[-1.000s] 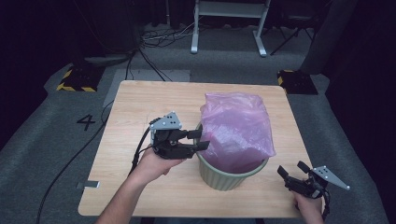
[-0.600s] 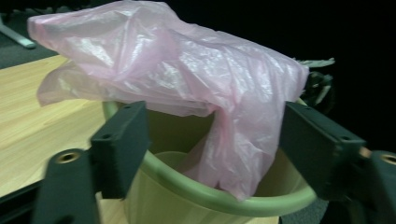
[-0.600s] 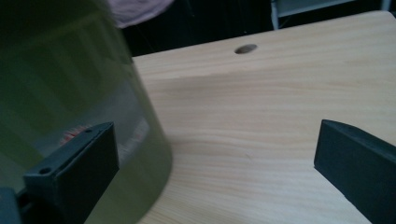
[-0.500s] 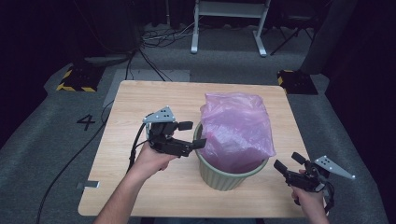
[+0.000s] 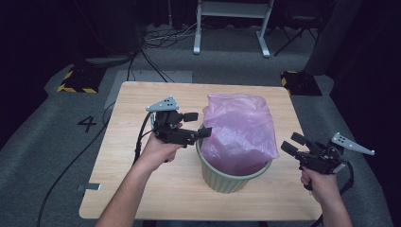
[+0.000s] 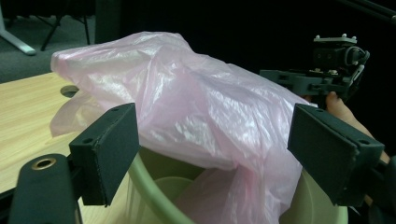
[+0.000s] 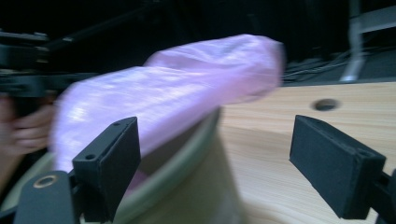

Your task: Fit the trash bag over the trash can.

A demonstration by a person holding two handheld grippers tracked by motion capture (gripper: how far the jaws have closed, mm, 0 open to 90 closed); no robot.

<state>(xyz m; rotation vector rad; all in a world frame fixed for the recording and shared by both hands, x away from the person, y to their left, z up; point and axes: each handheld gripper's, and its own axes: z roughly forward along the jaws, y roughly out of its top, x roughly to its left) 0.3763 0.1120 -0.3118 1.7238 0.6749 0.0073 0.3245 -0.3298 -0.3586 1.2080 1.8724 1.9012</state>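
A puffed pink plastic bag [image 5: 239,130] sits loosely in a pale green bin [image 5: 231,177] on the wooden table [image 5: 142,104]. My left gripper [image 5: 197,124] is open at the bin's left rim, its jaws on either side of the bag [image 6: 187,107] without closing on it. Off the table's right edge my right gripper [image 5: 294,144] is also open and holds nothing; it points at the bin [image 7: 196,154] and the bag [image 7: 177,98]. In the left gripper view the bin's green rim [image 6: 154,191] runs between the jaws, and the right gripper [image 6: 308,79] shows behind the bag.
A round cable hole [image 7: 325,104] pierces the table beyond the bin. The floor around the table is grey carpet with a painted "4" [image 5: 88,124], cables, and a white stand [image 5: 231,23] at the back. Bare wood lies left of and in front of the bin.
My left gripper has drawn back to the left and up a little from the bag. The right gripper has risen and moved slightly toward the bin. The bag and bin stay put.
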